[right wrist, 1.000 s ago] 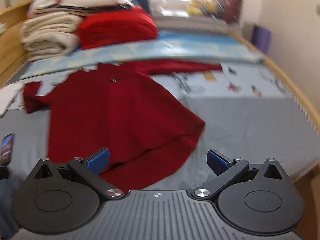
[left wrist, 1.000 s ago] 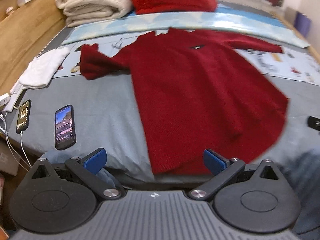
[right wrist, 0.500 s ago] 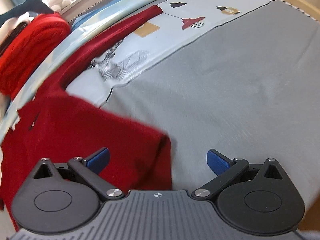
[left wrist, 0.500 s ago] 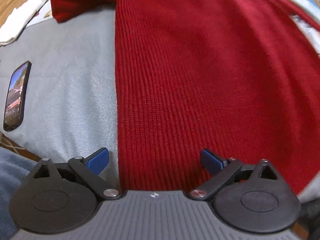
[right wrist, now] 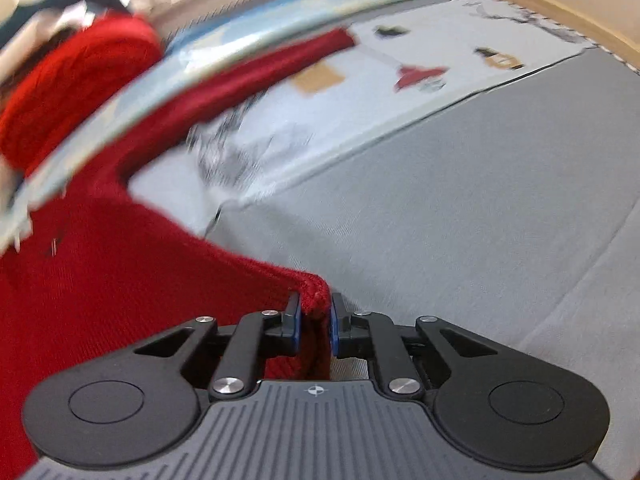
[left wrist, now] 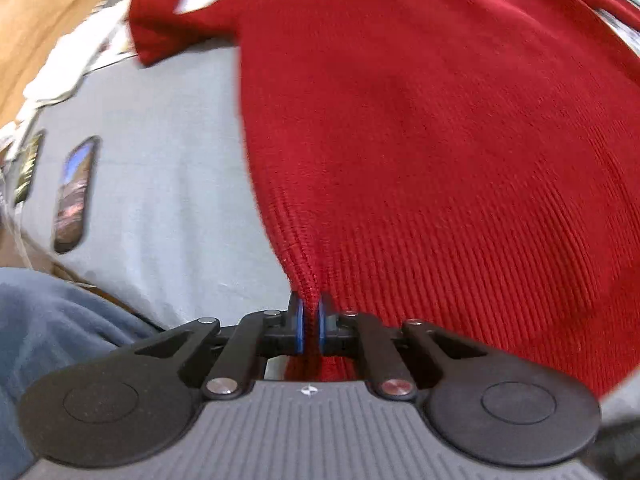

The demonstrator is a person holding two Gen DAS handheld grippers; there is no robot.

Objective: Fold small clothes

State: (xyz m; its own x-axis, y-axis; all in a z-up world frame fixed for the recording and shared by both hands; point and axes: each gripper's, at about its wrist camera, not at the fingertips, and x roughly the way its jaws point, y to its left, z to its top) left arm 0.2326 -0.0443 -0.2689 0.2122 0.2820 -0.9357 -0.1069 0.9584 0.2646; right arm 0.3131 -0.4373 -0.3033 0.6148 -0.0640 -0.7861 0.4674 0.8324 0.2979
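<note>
A dark red knit sweater (left wrist: 420, 128) lies spread on the grey bed cover (left wrist: 168, 168), neck away from me. My left gripper (left wrist: 309, 326) is shut on the sweater's bottom hem at its left corner, and the knit bunches between the blue pads. In the right wrist view the sweater (right wrist: 120, 280) fills the lower left. My right gripper (right wrist: 315, 326) is shut on its bottom right hem corner, which is raised into a fold. One sleeve (right wrist: 248, 76) stretches away toward the back.
Two phones (left wrist: 74, 196) lie on the cover at the left, near a white cloth (left wrist: 60, 76) and the wooden bed frame (left wrist: 44, 12). A folded red blanket (right wrist: 76, 80) sits at the bed's head. Printed sheet (right wrist: 400, 80) and bare grey cover (right wrist: 480, 200) lie to the right.
Both grippers have come down from above the bed onto the sweater's bottom hem and closed, the left on the left corner, the right on the right corner.
</note>
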